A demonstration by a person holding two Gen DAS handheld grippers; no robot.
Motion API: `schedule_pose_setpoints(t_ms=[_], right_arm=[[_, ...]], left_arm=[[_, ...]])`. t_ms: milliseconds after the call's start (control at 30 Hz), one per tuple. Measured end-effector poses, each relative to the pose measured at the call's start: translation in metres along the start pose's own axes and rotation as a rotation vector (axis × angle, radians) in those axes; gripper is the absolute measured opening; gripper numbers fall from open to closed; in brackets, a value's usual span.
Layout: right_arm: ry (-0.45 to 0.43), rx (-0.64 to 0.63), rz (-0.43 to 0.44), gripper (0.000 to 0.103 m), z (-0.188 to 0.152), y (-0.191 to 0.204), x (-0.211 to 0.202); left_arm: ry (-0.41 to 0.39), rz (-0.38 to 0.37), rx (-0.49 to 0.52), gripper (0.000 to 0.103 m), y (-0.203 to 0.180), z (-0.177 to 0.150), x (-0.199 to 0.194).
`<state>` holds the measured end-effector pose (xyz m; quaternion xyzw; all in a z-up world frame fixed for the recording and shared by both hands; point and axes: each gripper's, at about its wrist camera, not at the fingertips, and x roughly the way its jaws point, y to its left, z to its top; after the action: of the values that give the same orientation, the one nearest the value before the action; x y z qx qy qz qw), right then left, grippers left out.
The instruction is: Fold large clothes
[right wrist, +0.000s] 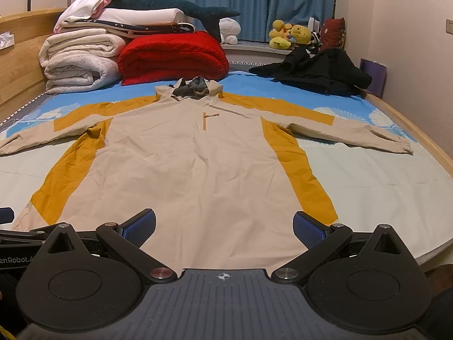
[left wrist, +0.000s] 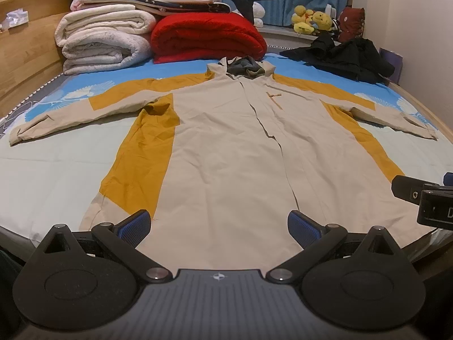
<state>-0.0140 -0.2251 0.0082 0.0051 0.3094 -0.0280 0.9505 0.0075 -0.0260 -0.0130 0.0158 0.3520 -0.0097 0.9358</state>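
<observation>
A large beige coat with mustard-yellow panels lies flat on the bed, front up, both sleeves spread out sideways and its grey-lined hood at the far end. My left gripper hovers open just above the coat's near hem, nothing between its blue pads. My right gripper is also open, over the hem a little to the right. Part of the right gripper's body shows at the right edge of the left wrist view.
Folded white blankets and a red blanket are stacked at the head of the bed. A heap of black clothes lies at the far right. Plush toys sit on the window ledge. A wooden bed frame runs along the left.
</observation>
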Motion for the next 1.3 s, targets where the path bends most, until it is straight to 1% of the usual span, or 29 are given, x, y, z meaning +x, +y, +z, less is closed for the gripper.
schedule_pose_setpoints(t_ms=[933,1133,1200,1233,1267,1300], right_arm=[[0.0,-0.004,-0.002,0.102,0.0,0.002,0.001],[-0.002,-0.004,-0.003,0.102,0.001,0.003,0.001],[-0.01,-0.006,-0.008,0.101,0.002,0.004,0.0],[-0.019,-0.008,-0.012,0.1,0.003,0.005,-0.001],[-0.031,-0.008,-0.014,0.098,0.004,0.004,-0.003],[-0.052,-0.001,-0.02,0.093,0.006,0.002,-0.005]], left_arm=[[0.0,-0.004,0.004,0.103,-0.003,-0.001,-0.001],[-0.012,-0.01,0.006,0.103,-0.006,-0.001,-0.003],[-0.034,-0.019,0.013,0.099,-0.006,0.001,-0.006],[-0.049,-0.023,0.016,0.092,-0.005,0.003,-0.009],[-0.059,-0.031,0.017,0.082,-0.003,0.006,-0.011],[-0.061,-0.042,0.016,0.077,0.0,0.012,-0.012]])
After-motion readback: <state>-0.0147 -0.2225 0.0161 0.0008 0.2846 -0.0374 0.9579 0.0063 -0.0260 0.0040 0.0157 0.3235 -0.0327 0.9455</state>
